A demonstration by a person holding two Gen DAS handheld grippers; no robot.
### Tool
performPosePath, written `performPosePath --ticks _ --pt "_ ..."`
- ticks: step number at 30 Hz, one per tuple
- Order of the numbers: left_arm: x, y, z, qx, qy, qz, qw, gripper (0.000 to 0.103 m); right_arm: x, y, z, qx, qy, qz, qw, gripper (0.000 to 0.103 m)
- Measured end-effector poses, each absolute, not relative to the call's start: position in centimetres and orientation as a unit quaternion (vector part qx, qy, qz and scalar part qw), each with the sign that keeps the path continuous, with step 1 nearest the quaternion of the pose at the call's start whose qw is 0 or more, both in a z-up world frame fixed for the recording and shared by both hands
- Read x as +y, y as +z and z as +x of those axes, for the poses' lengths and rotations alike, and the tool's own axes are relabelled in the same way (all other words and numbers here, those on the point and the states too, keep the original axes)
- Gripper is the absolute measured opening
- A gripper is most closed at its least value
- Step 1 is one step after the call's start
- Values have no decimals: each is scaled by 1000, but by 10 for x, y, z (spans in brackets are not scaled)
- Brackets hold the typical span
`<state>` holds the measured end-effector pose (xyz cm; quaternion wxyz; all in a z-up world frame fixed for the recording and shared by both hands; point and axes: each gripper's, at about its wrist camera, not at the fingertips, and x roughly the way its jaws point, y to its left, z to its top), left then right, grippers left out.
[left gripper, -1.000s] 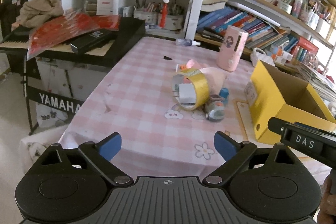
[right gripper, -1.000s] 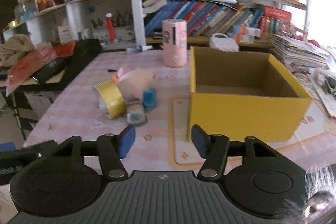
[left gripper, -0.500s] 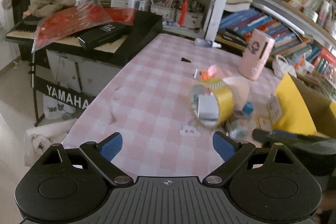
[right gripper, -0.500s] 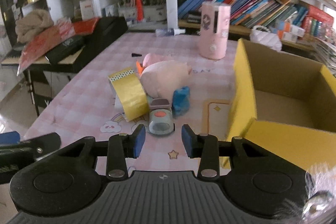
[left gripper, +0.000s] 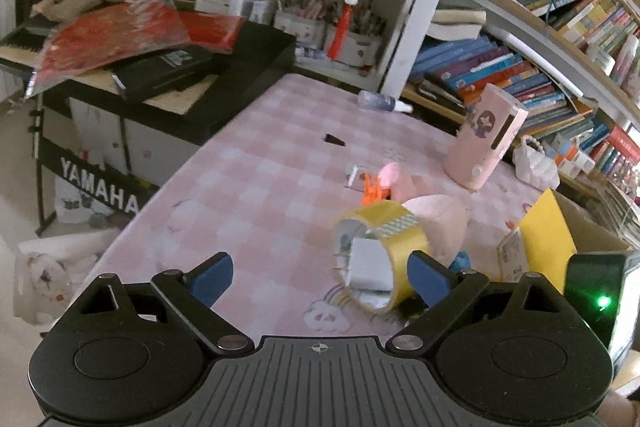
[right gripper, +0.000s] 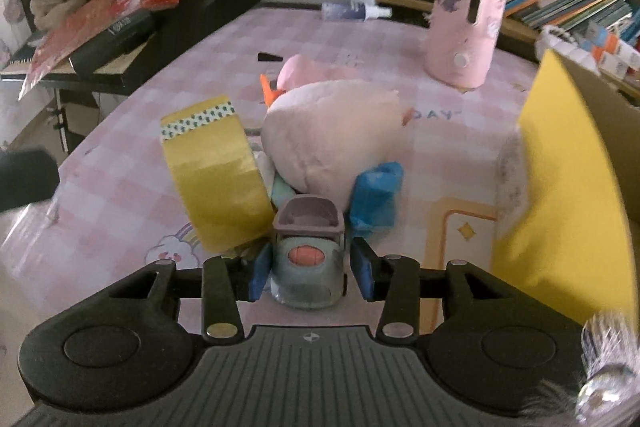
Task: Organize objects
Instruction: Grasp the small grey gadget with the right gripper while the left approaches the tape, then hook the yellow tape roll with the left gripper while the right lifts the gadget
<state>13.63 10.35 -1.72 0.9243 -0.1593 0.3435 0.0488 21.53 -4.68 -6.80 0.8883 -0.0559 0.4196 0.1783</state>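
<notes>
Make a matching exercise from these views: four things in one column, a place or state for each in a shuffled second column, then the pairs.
Things
1. toy car
2. tape roll
3. yellow box
4. pink cylinder

Places or states
A. standing upright at the table's far side
B. between the right gripper's blue pads
C. open-topped, at the right edge of the view
D. on edge, left of the plush

Pairs: 1-B, 2-D, 3-C, 4-A

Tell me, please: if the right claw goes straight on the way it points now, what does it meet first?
Probably the small grey toy car, already between the right claw fingers; whether the pads touch it is unclear.
</notes>
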Motion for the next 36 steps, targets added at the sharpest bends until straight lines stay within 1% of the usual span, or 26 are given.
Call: performPosePath --ticks 3,8,11,12,14,15,16,18,21,23,25,26,27,28,32,36 --pt "97 -20 153 352 34 -163 921 96 -47 -73 224 423 191 -56 884 40" --pt "80 -26 182 366 7 -163 916 95 -58 -66 219 417 221 -70 879 39" --pt "65 -33 201 380 -2 -143 914 94 -64 -58 212 407 235 -81 879 39" --pt "61 -35 206 383 -3 -135 914 91 -65 -56 210 403 240 -84 879 39" --pt "53 -39 216 389 -5 -117 914 80 -67 -53 203 393 250 -93 880 39" --pt "50 -41 220 392 -5 -106 914 65 -67 -52 201 388 253 -99 881 39" --pt "48 -43 224 395 -4 -97 914 46 -67 -51 198 384 255 -103 881 39" --pt "49 -44 226 395 -3 -94 914 41 -69 -49 194 378 259 -108 882 39" --pt "51 -38 222 384 -10 -101 918 31 -70 -47 189 372 259 -114 884 39" --pt "52 -32 218 367 -13 -97 925 28 -72 -46 189 371 257 -111 885 39" --pt "53 -26 214 359 -19 -93 929 12 -72 -46 189 370 254 -107 887 39" --pt "53 -24 214 359 -20 -88 929 11 -72 -46 188 370 252 -106 888 39" --pt "51 -24 212 358 -20 -74 931 6 -72 -45 187 370 251 -105 888 39" --pt "49 -25 212 360 -22 -62 931 5 -72 -45 187 370 250 -104 888 39" --pt "49 -29 208 373 -23 -59 926 4 -72 -45 183 371 244 -100 890 39" --pt "53 -24 196 361 -20 -60 930 5 -72 -44 176 371 238 -95 892 39"
